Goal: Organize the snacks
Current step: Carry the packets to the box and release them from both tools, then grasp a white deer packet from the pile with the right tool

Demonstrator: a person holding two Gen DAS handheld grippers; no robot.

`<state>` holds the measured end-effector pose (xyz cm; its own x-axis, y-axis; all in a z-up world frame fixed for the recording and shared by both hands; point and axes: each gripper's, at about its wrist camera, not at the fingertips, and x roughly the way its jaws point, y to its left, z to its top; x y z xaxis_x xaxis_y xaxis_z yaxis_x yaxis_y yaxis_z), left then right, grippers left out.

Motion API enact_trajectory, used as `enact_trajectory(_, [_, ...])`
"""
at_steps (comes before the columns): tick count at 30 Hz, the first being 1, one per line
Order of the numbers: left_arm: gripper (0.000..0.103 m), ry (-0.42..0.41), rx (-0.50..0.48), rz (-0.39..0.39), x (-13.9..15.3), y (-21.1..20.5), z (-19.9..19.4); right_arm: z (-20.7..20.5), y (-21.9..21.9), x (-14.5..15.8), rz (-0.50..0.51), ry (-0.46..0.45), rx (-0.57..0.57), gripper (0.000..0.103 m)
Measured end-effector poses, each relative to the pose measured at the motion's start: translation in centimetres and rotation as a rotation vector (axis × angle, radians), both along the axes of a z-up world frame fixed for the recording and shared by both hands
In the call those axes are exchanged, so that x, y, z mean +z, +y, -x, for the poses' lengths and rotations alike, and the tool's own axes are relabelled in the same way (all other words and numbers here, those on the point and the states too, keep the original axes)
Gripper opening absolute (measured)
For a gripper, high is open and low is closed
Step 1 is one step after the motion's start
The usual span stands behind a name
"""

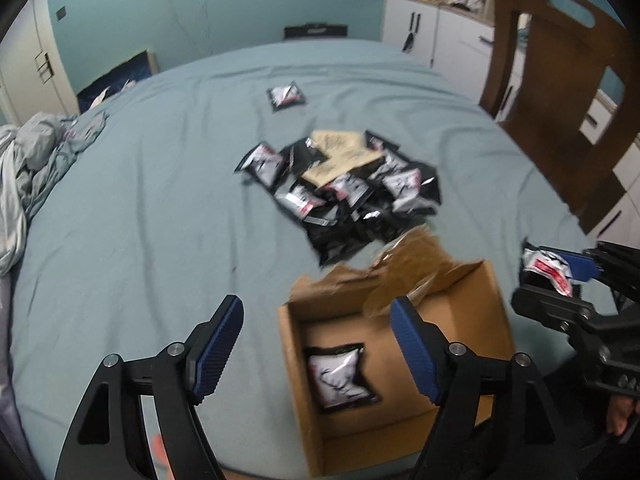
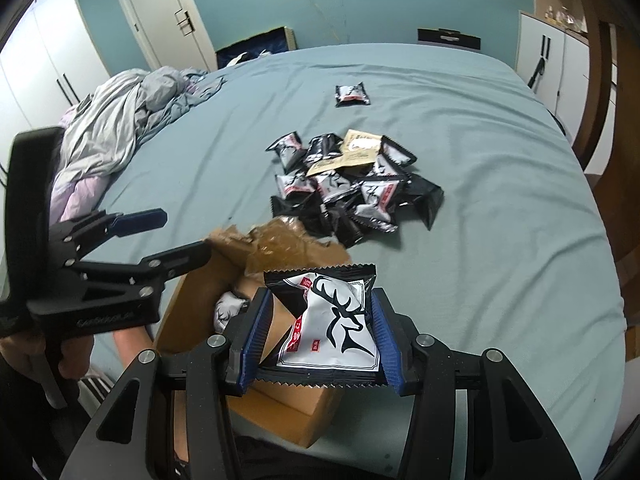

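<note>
Right tongs clamp a packet by its sides, above the box's edge, likely for dropping in. Left tongs spread, empty. Pile at 12 o'clock on bed.

The left wrist picture is blurry, so the print on the pile of snack packs in the middle cannot be read. The cardboard box is cut off at the bottom edge. In the right wrist picture, the held snack pack hides most of the box. A pack in the box only peeks out, left of center.
</note>
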<state>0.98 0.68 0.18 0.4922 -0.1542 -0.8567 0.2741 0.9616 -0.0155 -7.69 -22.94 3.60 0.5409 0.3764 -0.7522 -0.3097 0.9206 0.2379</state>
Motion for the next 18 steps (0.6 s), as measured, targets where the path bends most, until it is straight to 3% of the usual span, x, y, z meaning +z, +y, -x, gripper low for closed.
enact_trajectory(4, [0.077, 0.055, 0.009, -0.031, -1.1, 0.0, 0.2, 0.4, 1.3, -0.5, 0.02, 0.017, 0.028, 0.048])
enact_trajectory(9, [0.077, 0.046, -0.023, -0.074, -1.3, -0.9, 0.6, 0.5, 2.5, -0.7, 0.069, 0.007, 0.056, 0.048])
enact_trajectory(14, [0.078, 0.054, -0.008, -0.071, -1.1, -0.6, 0.3, 0.3, 2.1, -0.5, 0.05, -0.003, 0.024, 0.049])
enact_trajectory(18, [0.079, 0.071, 0.02, -0.056, -1.2, 0.0, -0.1, 0.5, 2.1, -0.8, 0.043, 0.0, -0.001, 0.074])
